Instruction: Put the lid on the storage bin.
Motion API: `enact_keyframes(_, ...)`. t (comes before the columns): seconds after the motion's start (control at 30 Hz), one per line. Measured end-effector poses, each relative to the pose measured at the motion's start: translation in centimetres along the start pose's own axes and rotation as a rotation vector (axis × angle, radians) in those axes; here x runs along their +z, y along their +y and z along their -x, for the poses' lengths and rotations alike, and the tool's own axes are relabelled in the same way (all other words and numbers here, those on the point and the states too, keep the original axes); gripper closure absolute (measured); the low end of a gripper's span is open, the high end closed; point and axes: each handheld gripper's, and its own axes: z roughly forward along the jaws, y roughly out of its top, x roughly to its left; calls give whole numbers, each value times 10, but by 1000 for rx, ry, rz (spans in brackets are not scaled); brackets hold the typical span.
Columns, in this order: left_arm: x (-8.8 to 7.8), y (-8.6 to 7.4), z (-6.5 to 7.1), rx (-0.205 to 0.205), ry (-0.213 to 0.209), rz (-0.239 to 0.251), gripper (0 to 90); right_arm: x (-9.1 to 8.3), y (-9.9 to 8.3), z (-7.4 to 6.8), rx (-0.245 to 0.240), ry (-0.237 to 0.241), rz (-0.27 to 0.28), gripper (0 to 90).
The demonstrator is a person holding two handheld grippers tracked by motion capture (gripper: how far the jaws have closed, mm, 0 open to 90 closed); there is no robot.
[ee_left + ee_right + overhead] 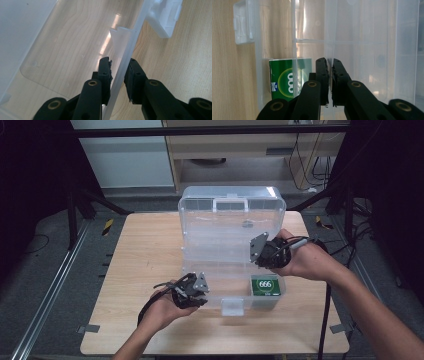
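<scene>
A clear plastic organizer box (220,270) stands open on the wooden table (145,250), its lid (232,215) upright at the back. A green pack marked 666 (265,285) lies in the front right compartment, and shows again through the clear wall (287,77). My left gripper (200,296) is at the box's front left; its jaws (119,62) straddle the clear front wall (125,50) and are shut on it. My right gripper (261,254) is at the lid's right side, and its jaws (329,61) pinch a thin clear edge, seemingly the lid's.
The box's white front latch (232,306) sticks out toward me between the two hands. Bare wood lies left and right of the box. A cable trails from each gripper off the table's near edge. Dark stands and floor surround the table.
</scene>
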Motion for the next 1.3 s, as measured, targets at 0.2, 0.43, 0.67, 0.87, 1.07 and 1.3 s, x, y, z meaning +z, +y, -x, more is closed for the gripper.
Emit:
enact_keyframes(0.2,0,-1,0,-2,1,5,752,0,-1,-1,3,2,4,857)
enact_keyframes(0.43,0,-2,4,-56,-5,11,750,0,-2,-5,1,7,5,857)
enact_keyframes(0.67,0,-3,5,-72,-3,15,748,1,-2,-9,-1,17,8,855)
enact_keyframes(0.87,0,-3,5,-69,-2,17,747,1,-2,-11,-4,23,5,855)
enact_keyframes(1.07,1,-3,4,-49,0,19,745,1,-2,-13,-8,27,1,855)
enact_keyframes(1.3,1,-3,5,-65,1,20,745,2,-3,-14,-10,36,3,853)
